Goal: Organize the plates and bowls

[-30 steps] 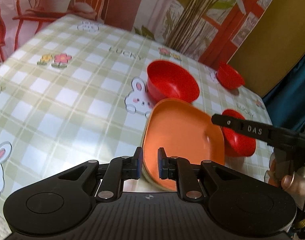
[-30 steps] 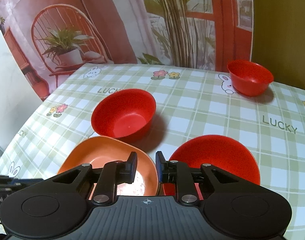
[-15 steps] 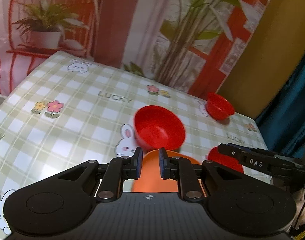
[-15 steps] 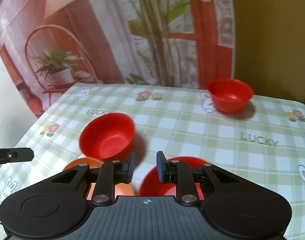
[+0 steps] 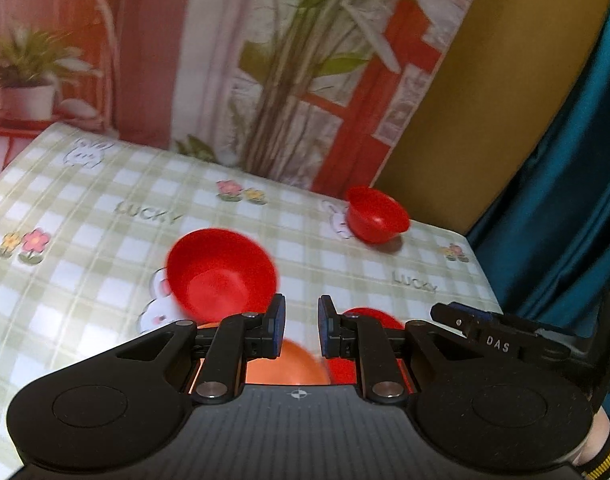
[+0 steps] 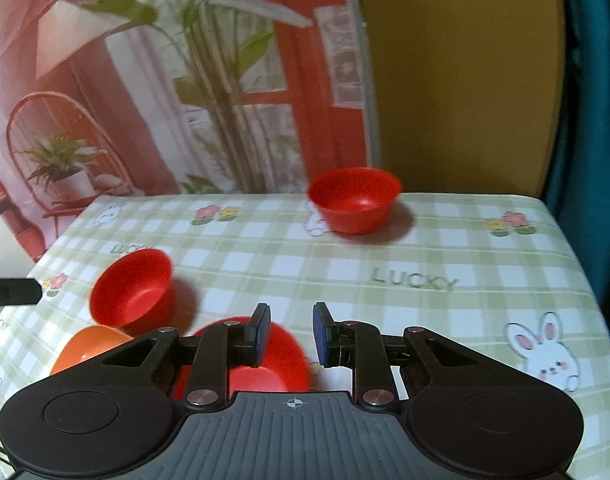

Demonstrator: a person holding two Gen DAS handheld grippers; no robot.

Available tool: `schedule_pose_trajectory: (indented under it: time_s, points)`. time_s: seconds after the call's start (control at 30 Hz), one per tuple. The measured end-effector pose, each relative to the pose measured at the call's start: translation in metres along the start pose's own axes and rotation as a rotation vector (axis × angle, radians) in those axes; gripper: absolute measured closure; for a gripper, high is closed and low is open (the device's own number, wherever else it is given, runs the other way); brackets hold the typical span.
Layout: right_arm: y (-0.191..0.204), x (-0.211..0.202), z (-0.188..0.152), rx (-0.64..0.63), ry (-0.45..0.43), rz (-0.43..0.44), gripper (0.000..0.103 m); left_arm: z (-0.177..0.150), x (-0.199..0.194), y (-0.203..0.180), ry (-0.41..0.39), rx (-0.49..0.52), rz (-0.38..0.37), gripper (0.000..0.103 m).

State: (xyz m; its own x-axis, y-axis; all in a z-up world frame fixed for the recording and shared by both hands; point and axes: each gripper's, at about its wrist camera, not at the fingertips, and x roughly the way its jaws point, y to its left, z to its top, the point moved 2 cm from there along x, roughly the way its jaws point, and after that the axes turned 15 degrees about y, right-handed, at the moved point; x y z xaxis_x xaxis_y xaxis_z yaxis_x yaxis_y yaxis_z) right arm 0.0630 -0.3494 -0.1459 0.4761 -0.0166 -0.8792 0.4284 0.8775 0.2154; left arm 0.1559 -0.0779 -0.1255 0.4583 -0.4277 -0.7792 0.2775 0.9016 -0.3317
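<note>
Both the left gripper (image 5: 299, 330) and right gripper (image 6: 291, 334) are held apart and empty above the counter (image 6: 425, 248); an orange plate (image 5: 285, 364) is seen at 6 o'clock, a near bowl (image 5: 221, 274) at 10 o'clock, a far bowl (image 6: 354, 199) at 1 o'clock.

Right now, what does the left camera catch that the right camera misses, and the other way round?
Only the left wrist view shows the teal curtain and the right hand-held gripper poking in from the right side.

Only the right wrist view shows the bunny print on the near right of the tablecloth.

Both show the far red bowl, the near red bowl, the orange plate and a red plate.
</note>
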Motion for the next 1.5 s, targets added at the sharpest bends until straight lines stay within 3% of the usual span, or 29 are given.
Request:
schedule_pose_trajectory:
  time_s: [0.03, 0.1, 0.17, 0.47, 0.57, 0.87, 1.03, 1.5]
  points:
    - [-0.005, -0.002, 0.0, 0.003, -0.003, -0.004, 0.081, 0.003, 0.002, -0.005, -0.001, 0.011, -0.002, 0.084]
    - [-0.014, -0.005, 0.0, 0.011, -0.012, -0.011, 0.081, 0.011, 0.006, -0.018, 0.0, 0.041, -0.01, 0.073]
    - [-0.023, -0.008, -0.001, 0.022, -0.022, -0.016, 0.081, 0.018, 0.009, -0.029, -0.005, 0.069, -0.034, 0.054]
    - [-0.058, -0.004, 0.006, 0.069, -0.051, -0.033, 0.078, 0.055, 0.039, -0.073, -0.054, 0.189, -0.071, 0.052]
    - [-0.067, 0.003, 0.011, 0.054, -0.096, -0.052, 0.074, 0.06, 0.06, -0.077, -0.094, 0.227, -0.081, 0.043]
    - [-0.106, 0.062, 0.049, 0.144, -0.127, -0.009, 0.072, 0.103, 0.133, -0.069, -0.088, 0.156, -0.051, 0.043]
    - [-0.117, 0.095, 0.075, 0.14, -0.113, 0.026, 0.072, 0.121, 0.17, -0.063, -0.047, 0.123, -0.079, 0.043]
    - [-0.124, 0.143, 0.108, 0.186, -0.134, 0.074, 0.071, 0.149, 0.229, -0.049, 0.024, 0.011, -0.116, 0.045]
